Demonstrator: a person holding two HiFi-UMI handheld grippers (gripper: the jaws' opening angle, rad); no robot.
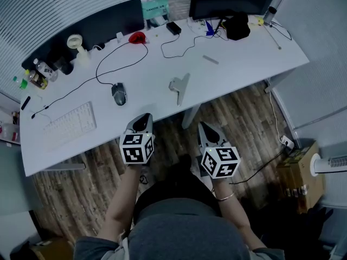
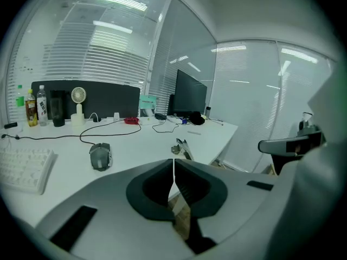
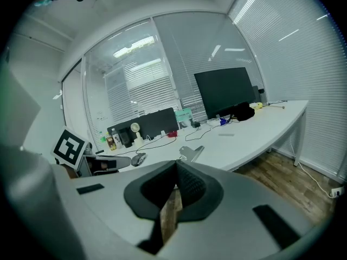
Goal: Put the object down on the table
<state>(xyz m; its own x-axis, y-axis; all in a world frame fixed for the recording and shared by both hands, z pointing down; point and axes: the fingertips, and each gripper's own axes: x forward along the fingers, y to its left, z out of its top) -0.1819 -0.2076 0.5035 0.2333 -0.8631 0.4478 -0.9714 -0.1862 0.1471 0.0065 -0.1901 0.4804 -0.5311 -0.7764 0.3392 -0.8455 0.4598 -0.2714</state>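
The silver metal clip (image 1: 179, 86) is lying on the white table (image 1: 238, 58) near its front edge, right of the grey mouse (image 1: 119, 93) and well apart from both grippers. The left gripper (image 1: 143, 118) and right gripper (image 1: 205, 128) are hovering over the wood floor, each with its jaws pressed together on nothing. A teal sign (image 1: 155, 6) at the back is showing print too small to read.

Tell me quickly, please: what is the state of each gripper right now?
Left gripper: closed, jaws together, holding nothing.
Right gripper: closed, jaws together, holding nothing.
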